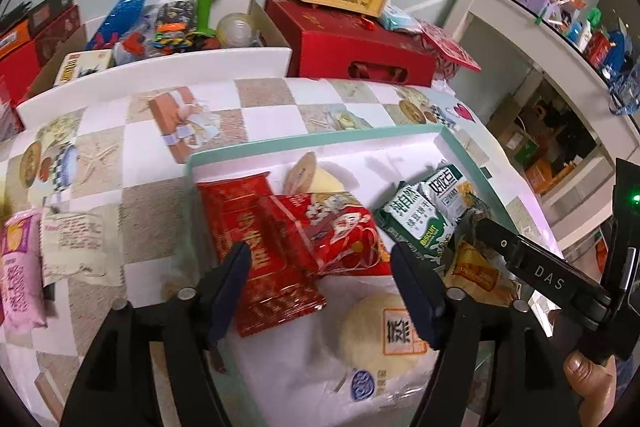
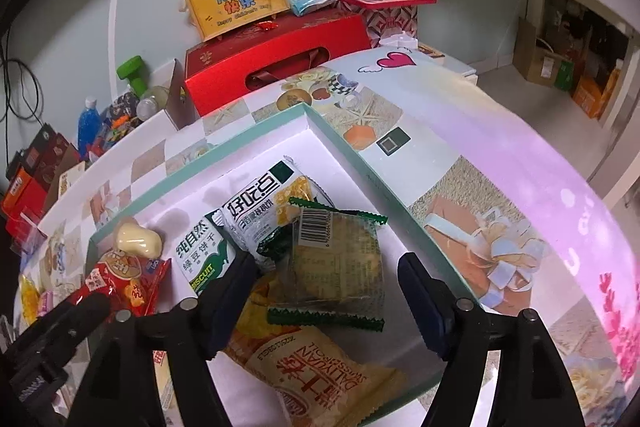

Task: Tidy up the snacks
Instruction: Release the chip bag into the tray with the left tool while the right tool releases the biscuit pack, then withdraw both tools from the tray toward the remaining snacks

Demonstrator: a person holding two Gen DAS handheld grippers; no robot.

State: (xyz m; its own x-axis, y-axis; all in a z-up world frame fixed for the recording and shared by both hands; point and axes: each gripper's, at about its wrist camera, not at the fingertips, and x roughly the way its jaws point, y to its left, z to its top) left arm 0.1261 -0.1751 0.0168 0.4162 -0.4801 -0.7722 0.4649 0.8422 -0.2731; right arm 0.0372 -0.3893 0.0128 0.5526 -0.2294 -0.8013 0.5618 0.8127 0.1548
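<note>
Both grippers, left and right, hung with jaws apart over the tray; 2 biscuit packets and 2 red packets lay inside.

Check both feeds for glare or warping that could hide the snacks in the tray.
Left wrist view: fisheye bends the tray rim; round cake wrapper looks washed out. Right wrist view: pink glare on the tablecloth; packets stay readable.

The table wears a patchwork cloth printed with squares, gifts and a heart. A shallow teal-rimmed tray lies on it, holding the snack packets. Left of the tray, directly on the cloth, lie a pink packet and, just beside it, a cream packet.
</note>
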